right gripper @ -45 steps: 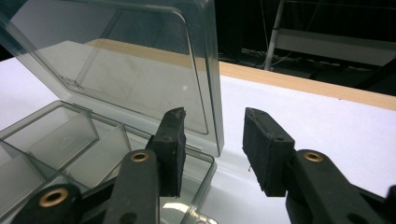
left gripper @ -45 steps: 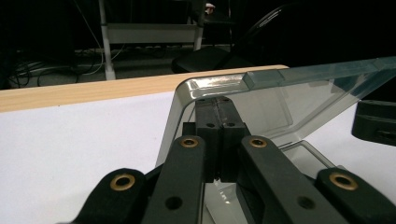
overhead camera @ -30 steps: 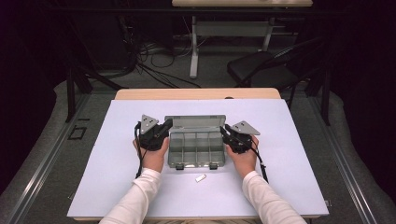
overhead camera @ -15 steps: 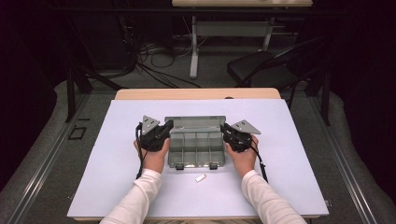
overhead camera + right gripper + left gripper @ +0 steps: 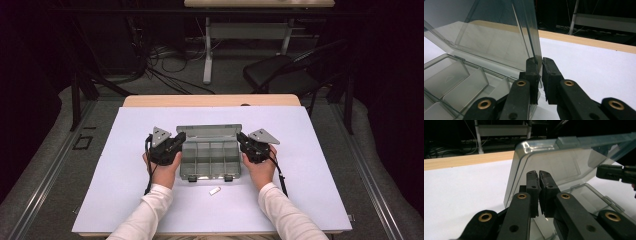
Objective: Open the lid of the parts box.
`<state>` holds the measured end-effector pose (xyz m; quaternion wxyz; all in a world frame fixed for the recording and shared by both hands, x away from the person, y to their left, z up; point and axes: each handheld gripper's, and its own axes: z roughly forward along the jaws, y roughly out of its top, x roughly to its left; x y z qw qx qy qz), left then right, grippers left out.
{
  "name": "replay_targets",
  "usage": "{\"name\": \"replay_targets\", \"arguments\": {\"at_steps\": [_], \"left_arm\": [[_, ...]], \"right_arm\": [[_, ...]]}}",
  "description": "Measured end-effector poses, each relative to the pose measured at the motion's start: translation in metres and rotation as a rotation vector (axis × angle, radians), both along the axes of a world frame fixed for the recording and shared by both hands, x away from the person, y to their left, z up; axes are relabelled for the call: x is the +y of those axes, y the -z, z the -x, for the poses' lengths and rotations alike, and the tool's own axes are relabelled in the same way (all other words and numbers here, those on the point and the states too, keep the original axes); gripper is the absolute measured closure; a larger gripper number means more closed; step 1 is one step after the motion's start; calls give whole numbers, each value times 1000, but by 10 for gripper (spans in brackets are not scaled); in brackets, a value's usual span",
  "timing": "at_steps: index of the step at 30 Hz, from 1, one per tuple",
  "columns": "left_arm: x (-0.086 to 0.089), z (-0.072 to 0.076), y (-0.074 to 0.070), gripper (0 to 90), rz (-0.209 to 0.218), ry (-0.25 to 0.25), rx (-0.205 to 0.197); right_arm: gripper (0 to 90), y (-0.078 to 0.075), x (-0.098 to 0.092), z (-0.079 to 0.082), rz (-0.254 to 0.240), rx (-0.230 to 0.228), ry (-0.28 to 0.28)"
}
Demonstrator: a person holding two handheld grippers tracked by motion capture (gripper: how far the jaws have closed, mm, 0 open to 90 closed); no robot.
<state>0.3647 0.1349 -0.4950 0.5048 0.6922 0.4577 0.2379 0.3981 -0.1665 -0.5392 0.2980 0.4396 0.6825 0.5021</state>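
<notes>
A clear grey compartment box (image 5: pixel 210 162) sits mid-table on the white mat, its lid (image 5: pixel 209 131) raised at the back. My left gripper (image 5: pixel 181 136) is at the lid's left end. In the left gripper view it (image 5: pixel 539 173) is shut, its tips in front of the lid's face (image 5: pixel 564 162), with nothing seen between them. My right gripper (image 5: pixel 241 136) is at the lid's right end. Its jaws have just been closing, and in the right gripper view they (image 5: pixel 539 59) pinch the lid's side edge (image 5: pixel 529 30). The empty compartments (image 5: pixel 451 82) lie below.
A small white piece (image 5: pixel 215 190) lies on the mat (image 5: pixel 310 165) in front of the box. The wooden table edge (image 5: pixel 210 100) runs along the back. Beyond it are a dark chair (image 5: pixel 285 75), cables and another table's legs.
</notes>
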Motion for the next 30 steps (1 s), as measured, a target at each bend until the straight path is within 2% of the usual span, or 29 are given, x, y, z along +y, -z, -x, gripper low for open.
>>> {"name": "replay_targets", "arguments": {"at_steps": [4,8,13,16,19,23,30], "left_arm": [[3,5,4,825,-17,6,17],[7,5,8,761,-28,10,49],[10,3,14,638,-43,25,107],[10,4,17,572,-57,15,112],[10,4,22,500,-64,12,137],[11,3,30,461,-95,6,163],[6,-1,46,415,-160,32,250]], "right_arm": [[839,0,0,0,-1,2,0],[839,0,0,0,-2,4,0],[838,-1,-1,0,-3,5,-1],[838,-1,0,1,-5,7,-2],[838,-1,0,1,-3,9,-2],[839,-1,-1,1,-2,11,-3],[839,-1,-1,1,-1,10,-2]]}}
